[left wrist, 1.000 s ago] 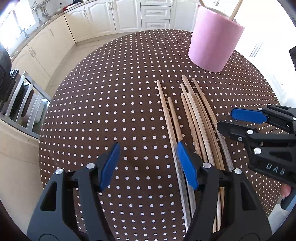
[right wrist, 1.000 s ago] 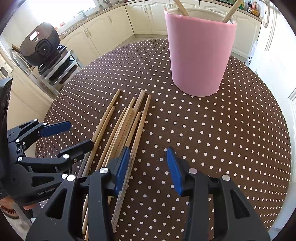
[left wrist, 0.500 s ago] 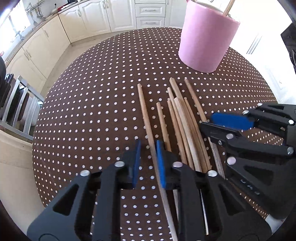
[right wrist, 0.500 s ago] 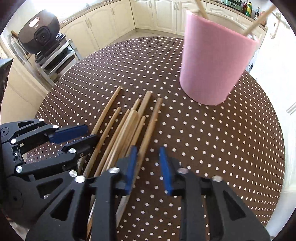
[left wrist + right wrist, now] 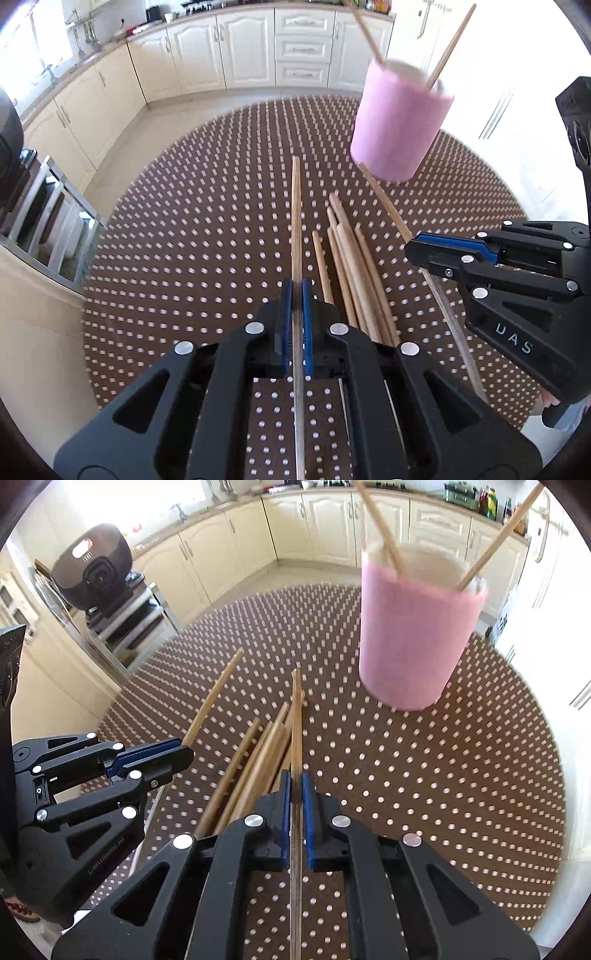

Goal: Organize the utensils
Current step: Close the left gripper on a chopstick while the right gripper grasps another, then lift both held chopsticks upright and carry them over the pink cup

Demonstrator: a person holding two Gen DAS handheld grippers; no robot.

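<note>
Both grippers, left (image 5: 296,295) and right (image 5: 296,786), are each clamped on one wooden chopstick (image 5: 296,221) (image 5: 296,720) raised off the loose pile (image 5: 351,266) on the dotted table (image 5: 184,240). Tip each stick upright, then lower it narrow-end first, one at a time (so they don't cross). Beyond the pile, the pink cup (image 5: 413,635) already holds two sticks (image 5: 491,546) leaning out.

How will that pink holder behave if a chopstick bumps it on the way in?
The pink holder is tall for its base, so a bump near its rim would probably tip rather than slide it. The two sticks already inside lean outward, adding little ballast. It stands on the dotted tablecloth, which may grip its base somewhat.
</note>
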